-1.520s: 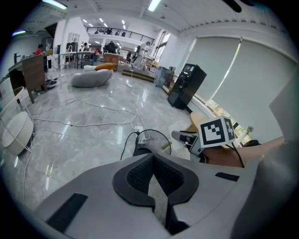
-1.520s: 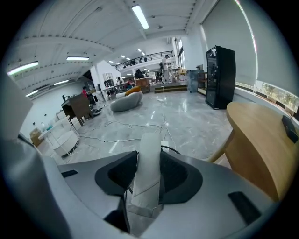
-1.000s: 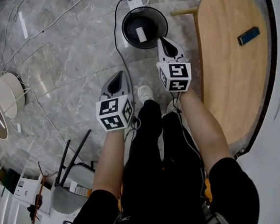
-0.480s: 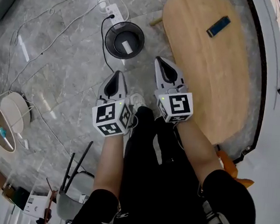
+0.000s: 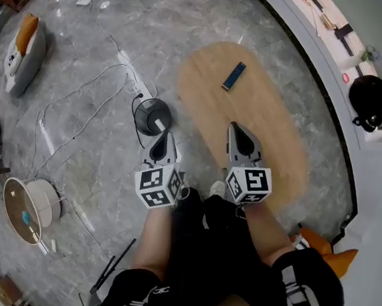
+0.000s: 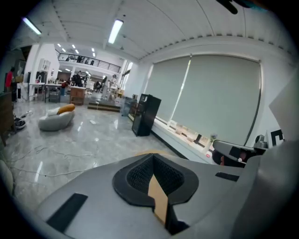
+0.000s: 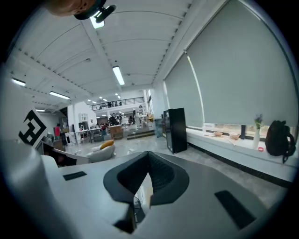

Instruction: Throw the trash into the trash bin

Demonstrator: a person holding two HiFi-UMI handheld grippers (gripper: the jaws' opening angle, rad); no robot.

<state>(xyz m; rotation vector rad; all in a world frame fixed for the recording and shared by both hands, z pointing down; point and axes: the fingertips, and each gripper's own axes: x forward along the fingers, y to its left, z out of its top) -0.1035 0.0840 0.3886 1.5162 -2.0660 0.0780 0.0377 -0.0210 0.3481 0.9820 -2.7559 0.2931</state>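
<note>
The black round trash bin (image 5: 141, 114) stands on the grey marble floor with a white piece of trash (image 5: 159, 125) lying inside it. My left gripper (image 5: 163, 138) hangs just below the bin in the head view, jaws together and nothing in them. My right gripper (image 5: 237, 130) is over the near edge of the oval wooden table (image 5: 274, 130), also shut and empty. In the left gripper view, the left gripper (image 6: 153, 173) points out across the room at a slight downward tilt. The right gripper (image 7: 147, 173) does the same in the right gripper view. The person's legs are below both.
A blue flat object (image 5: 234, 76) lies on the table. White cables and a power strip (image 5: 128, 76) run across the floor left of the bin. A round fan-like thing (image 5: 27, 208) sits at lower left, a white beanbag (image 5: 21, 55) at upper left. A black backpack (image 5: 369, 99) rests on the window ledge.
Both grippers have lifted up and away from the bin as the view rose. The right gripper, earlier at the bin's rim, is now over the table edge. The bin looks smaller and farther.
</note>
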